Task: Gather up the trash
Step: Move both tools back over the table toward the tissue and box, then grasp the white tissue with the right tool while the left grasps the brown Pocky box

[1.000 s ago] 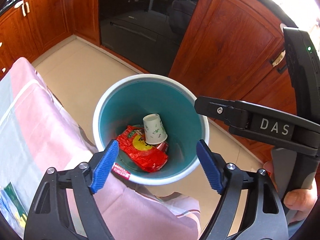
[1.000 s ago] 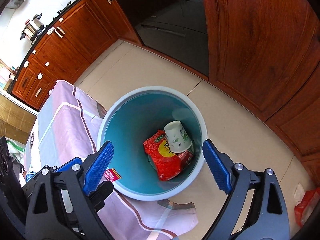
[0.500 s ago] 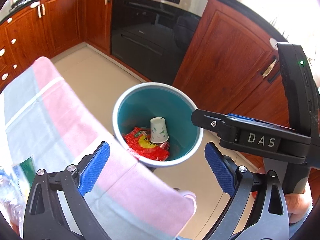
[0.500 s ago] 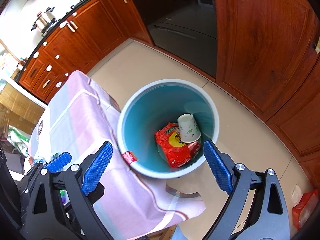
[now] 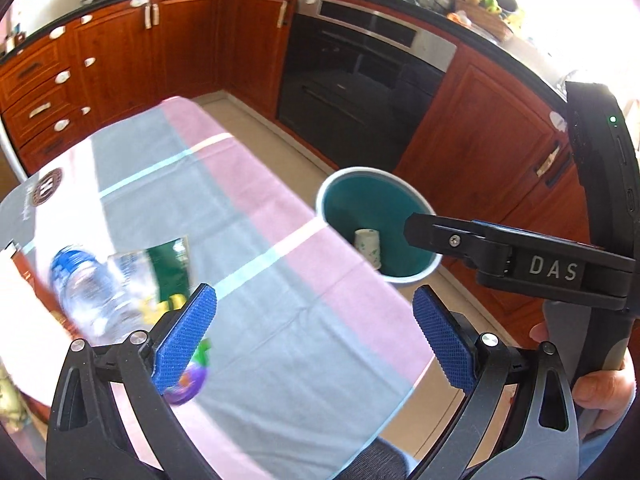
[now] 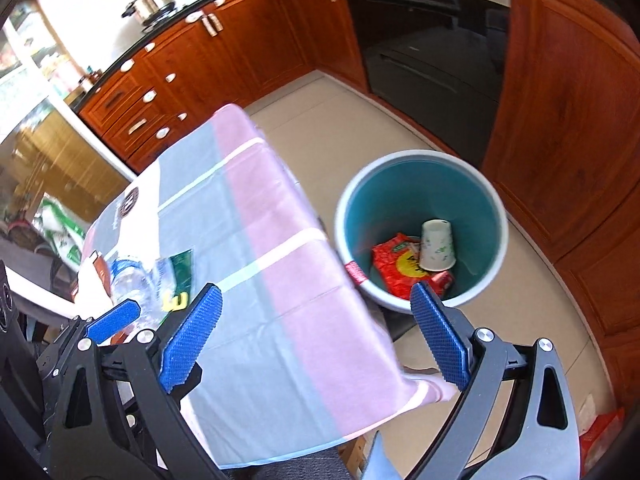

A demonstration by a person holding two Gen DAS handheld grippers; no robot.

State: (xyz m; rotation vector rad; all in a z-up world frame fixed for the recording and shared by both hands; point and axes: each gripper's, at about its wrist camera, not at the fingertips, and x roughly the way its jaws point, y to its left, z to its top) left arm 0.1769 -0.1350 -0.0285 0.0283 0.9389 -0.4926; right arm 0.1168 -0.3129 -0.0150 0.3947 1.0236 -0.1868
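table under pink-grey cloth [image 5: 256, 216] bears a plastic bottle [image 5: 86, 292] and green packet [image 5: 170, 270]; teal bin [image 6: 492, 216] stands on floor [image 6: 320, 120].

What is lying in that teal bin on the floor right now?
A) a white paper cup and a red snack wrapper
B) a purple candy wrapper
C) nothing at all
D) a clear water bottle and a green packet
A: the right wrist view shows a white paper cup lying on a red snack wrapper at the bottom of the teal bin; the clear bottle lies on the table.
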